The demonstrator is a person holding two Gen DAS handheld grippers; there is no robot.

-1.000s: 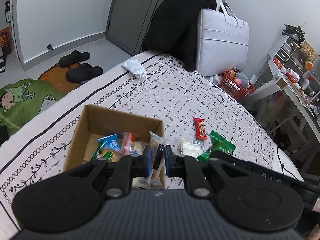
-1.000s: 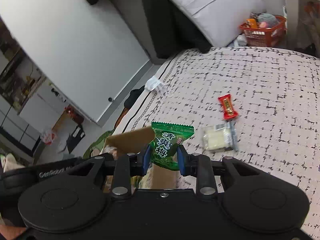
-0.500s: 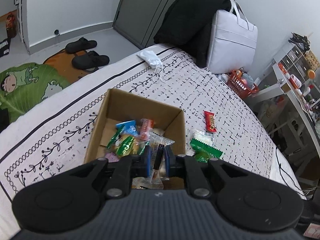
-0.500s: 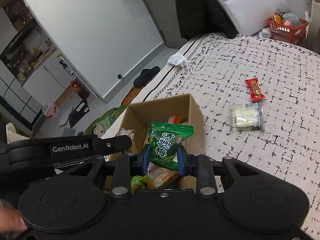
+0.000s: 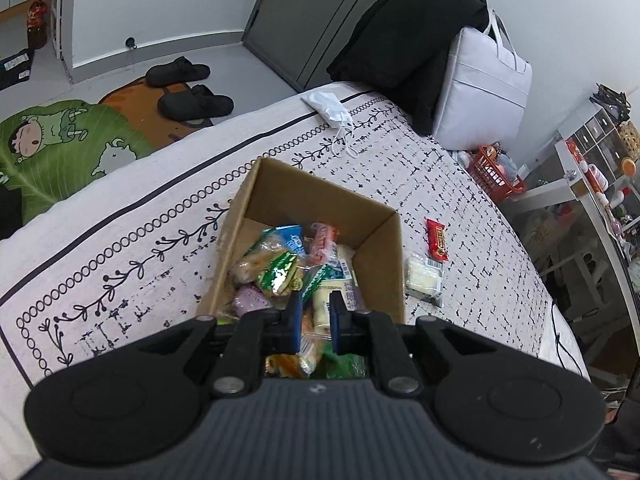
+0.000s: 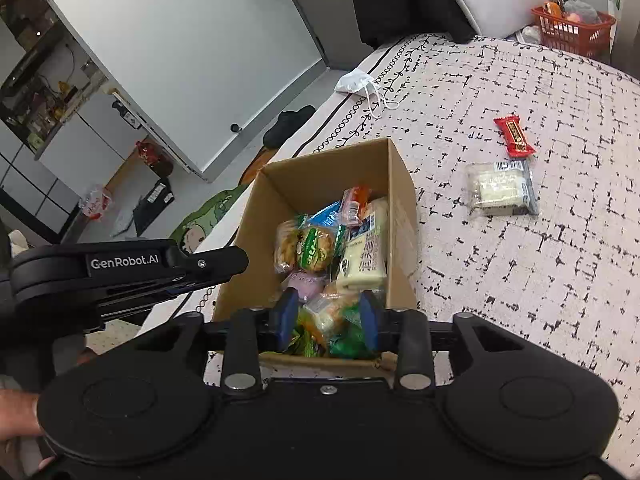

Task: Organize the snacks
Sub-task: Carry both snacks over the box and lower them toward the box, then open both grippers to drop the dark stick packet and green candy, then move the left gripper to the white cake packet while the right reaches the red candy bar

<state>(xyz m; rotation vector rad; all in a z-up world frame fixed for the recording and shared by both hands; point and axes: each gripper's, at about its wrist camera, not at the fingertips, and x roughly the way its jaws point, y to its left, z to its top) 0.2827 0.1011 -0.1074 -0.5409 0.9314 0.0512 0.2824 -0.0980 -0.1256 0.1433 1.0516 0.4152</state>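
Note:
An open cardboard box [image 5: 320, 188] [image 6: 320, 168] on the patterned bed holds several wrapped snacks. My left gripper [image 5: 316, 316] hangs over its near end, shut on a clear-wrapped pale snack [image 5: 320, 308]. From the right wrist view the left gripper [image 6: 236, 260] reaches in from the left. My right gripper [image 6: 328, 316] is also over the box's near end and its jaws are opening. A blurred green packet [image 6: 352, 342] sits low between them, loose among the snacks. A red bar [image 5: 437, 239] [image 6: 514, 136] and a clear packet with a white snack [image 5: 424, 276] [image 6: 500, 188] lie on the bed right of the box.
A white face mask [image 5: 326, 104] lies at the bed's far edge. A white bag [image 5: 484, 92] and black clothing [image 5: 404, 40] stand behind it. An orange basket [image 5: 494, 172] and a desk are at the right, slippers [image 5: 192, 104] on the floor. A hand [image 6: 16, 412] shows at bottom left.
Both grippers have moved over the box. The right jaws have parted and the green packet has slipped down from between them into the box. The left stays shut on its snack.

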